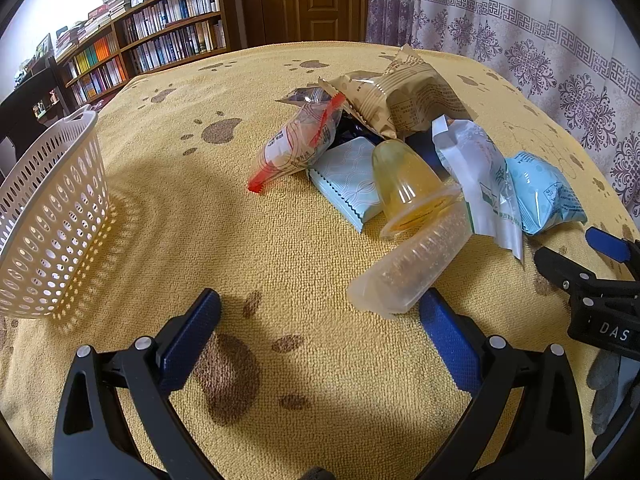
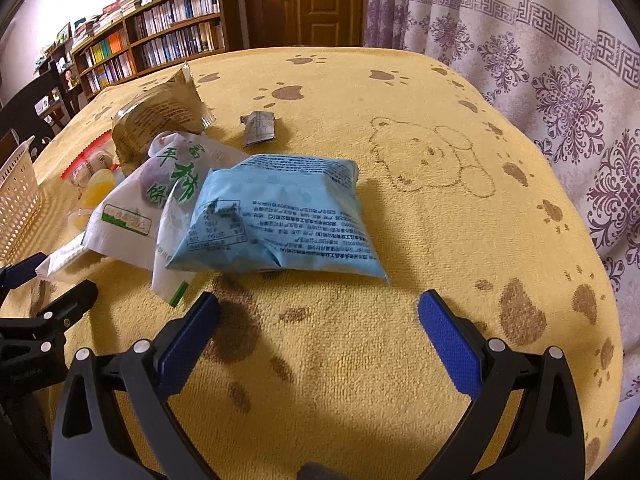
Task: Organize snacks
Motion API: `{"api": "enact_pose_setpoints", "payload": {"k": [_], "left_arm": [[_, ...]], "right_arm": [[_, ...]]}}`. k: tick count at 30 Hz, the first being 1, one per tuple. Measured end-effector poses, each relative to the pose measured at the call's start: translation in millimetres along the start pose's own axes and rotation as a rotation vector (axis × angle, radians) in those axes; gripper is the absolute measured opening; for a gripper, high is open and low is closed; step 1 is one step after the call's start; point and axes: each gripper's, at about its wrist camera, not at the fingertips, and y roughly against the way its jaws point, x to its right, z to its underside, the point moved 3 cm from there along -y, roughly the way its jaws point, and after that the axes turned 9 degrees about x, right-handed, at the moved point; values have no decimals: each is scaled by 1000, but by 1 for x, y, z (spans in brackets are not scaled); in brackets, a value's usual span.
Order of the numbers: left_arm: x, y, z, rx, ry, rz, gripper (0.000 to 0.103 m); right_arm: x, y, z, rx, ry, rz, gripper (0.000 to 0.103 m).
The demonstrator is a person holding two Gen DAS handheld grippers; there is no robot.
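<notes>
From my left hand-held gripper (image 1: pixel 318 312) I see both blue-padded fingers spread wide, nothing between them, hovering over the yellow paw-print towel (image 1: pixel 224 216) that covers the worktop. My landmark is the clear plastic jelly cup with yellow filling (image 1: pixel 408 188), lying on its side in the middle of the snack pile. Just in front of the cup, touching its rim, lies a frosted translucent plastic tube (image 1: pixel 404 272), whose near end sits just beside my left gripper's right fingertip. Left of the cup is a pale teal patterned flat packet (image 1: pixel 346 184), and beyond that a clear bag with red edging (image 1: pixel 300 140). Behind the cup a tan crinkled snack pouch (image 1: pixel 416 96) rests on top of the pile. Right of the cup lies a white wrapper with green print (image 1: pixel 484 184), then a light blue puffy packet (image 1: pixel 544 196). Well to the left of the cup stands a white perforated plastic basket (image 1: pixel 52 224), apart from the pile.

My right hand-held gripper (image 2: pixel 318 312) is likewise released, fingers wide, empty, with the light blue packet just ahead of its tips. A small grey crumpled wrapper (image 2: pixel 259 127) lies alone beyond that packet.
</notes>
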Motion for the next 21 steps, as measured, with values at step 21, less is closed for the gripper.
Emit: {"api": "enact_pose_setpoints", "payload": {"k": [21], "left_arm": [[0,0,0,0,0,0,101]], "right_arm": [[2,-3,-4,-10,14,-21,98]]}}
